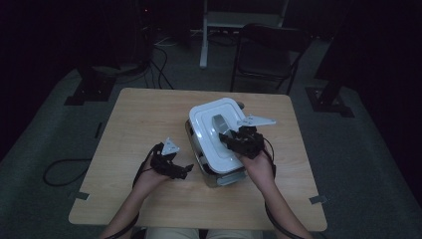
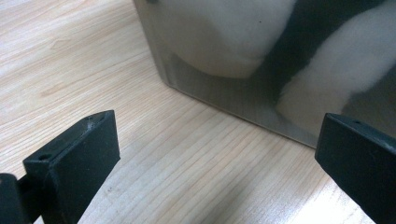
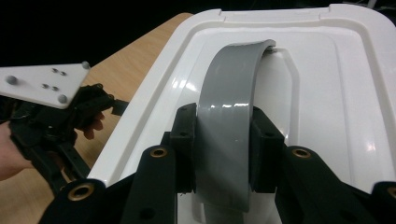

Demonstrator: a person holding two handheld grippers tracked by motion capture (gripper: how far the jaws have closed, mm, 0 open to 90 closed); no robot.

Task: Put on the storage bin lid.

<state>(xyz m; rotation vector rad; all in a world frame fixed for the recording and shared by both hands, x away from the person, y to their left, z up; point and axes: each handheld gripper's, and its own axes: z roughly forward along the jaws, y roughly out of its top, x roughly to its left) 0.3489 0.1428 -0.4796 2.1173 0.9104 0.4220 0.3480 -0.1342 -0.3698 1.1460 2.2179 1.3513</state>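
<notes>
A wooden table (image 1: pixel 149 114) fills mid-frame. Behind it, a dark chair (image 1: pixel 268 55) stands upper right, cables (image 1: pixel 161 59) trail upper left, another cable (image 1: pixel 62 172) loops at left.

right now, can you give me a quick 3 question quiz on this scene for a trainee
1. True or false: the right gripper is clamped on the grey handle of the white lid.
2. What lies between the left gripper's jaws? A) the grey handle B) bare wooden table C) a cable
3. In the high view, on which side of the container does the left gripper sit?

Key
1. True; its pads press on both edges of the handle.
2. B; the jaws stand wide apart over the table, with the container's clear wall just ahead.
3. At its left, on the table and apart from it.
</notes>
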